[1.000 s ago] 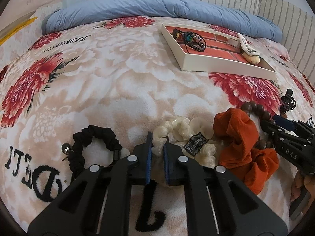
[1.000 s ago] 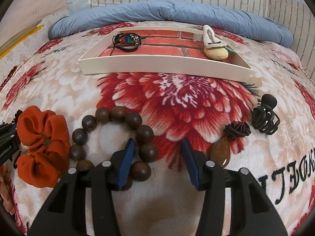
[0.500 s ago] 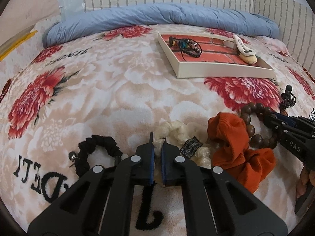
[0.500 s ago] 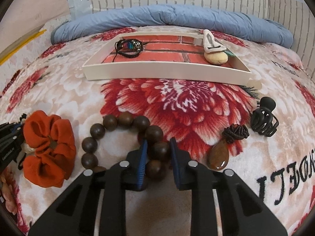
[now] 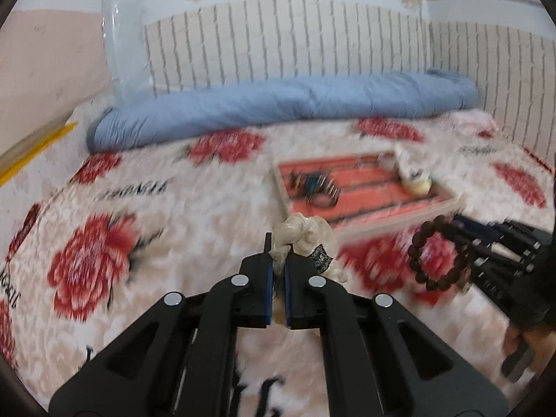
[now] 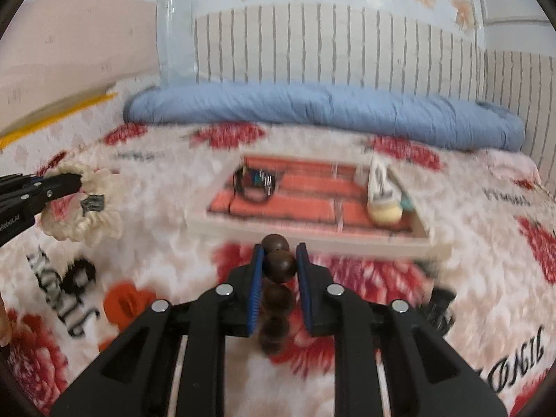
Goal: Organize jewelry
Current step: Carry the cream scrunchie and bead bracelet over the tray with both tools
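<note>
Left wrist view: the left gripper (image 5: pixel 276 264) is clamped on a cream scrunchie (image 5: pixel 307 239), which hangs off the bed's floral blanket (image 5: pixel 156 208). Beyond its tips sits a white tray (image 5: pixel 399 224) with a brick-red floor, holding a dark bracelet (image 5: pixel 314 189). Off to its right, the right gripper (image 5: pixel 451 224) carries a brown bead bracelet (image 5: pixel 439 253).

Right wrist view: the right gripper (image 6: pixel 278 260) is pinched on one bead of the bracelet (image 6: pixel 278 288), the remaining beads dangling below. An orange scrunchie (image 6: pixel 127 302) lies on the blanket, below and left.
</note>
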The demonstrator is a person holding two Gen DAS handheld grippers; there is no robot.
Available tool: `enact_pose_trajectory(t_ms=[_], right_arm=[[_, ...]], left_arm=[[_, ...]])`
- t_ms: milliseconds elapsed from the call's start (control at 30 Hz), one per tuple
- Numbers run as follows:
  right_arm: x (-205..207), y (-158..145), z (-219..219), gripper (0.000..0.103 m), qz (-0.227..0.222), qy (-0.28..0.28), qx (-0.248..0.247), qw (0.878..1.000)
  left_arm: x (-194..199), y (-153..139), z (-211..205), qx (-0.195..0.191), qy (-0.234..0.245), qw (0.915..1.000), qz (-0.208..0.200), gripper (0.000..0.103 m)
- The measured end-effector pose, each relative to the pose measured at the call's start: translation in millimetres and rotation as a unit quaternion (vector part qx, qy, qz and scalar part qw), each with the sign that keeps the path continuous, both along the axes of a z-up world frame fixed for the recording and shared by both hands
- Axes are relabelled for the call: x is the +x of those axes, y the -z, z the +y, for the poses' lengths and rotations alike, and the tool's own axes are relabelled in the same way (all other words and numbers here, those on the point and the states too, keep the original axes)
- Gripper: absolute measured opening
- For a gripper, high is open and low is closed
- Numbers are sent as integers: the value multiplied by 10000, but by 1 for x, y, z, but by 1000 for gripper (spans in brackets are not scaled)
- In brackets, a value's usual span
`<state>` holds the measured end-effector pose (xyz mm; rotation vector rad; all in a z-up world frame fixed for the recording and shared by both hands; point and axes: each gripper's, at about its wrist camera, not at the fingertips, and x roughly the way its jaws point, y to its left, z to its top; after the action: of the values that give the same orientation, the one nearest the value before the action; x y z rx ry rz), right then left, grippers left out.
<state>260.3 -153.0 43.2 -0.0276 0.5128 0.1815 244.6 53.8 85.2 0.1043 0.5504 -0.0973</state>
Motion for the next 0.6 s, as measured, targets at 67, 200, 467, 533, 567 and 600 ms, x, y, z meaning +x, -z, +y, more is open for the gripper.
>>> enact_pose_trajectory(t_ms=[67, 200, 467, 533, 567, 600], right_arm=[[8, -15, -8, 20, -167, 9, 64, 9998], [32, -38, -30, 20, -313, -28, 280, 9991], [87, -45, -58, 20, -402, -51, 372, 9985], [103, -37, -62, 20, -356, -26, 305, 9989], [110, -33, -64, 20, -327, 5, 286, 9991], [114, -30, -65, 20, -301, 27, 284, 9991]], left_arm=[[10, -16, -16, -117, 69, 9998, -108, 3], [36, -37, -46, -410, 201, 9987, -234, 3], [102, -38, -86, -750, 146, 9969, -166, 3], [117, -31, -92, -711, 90, 9973, -126, 3], [126, -26, -94, -729, 84, 9973, -99, 3], [131, -23, -95, -741, 74, 9972, -84, 3]])
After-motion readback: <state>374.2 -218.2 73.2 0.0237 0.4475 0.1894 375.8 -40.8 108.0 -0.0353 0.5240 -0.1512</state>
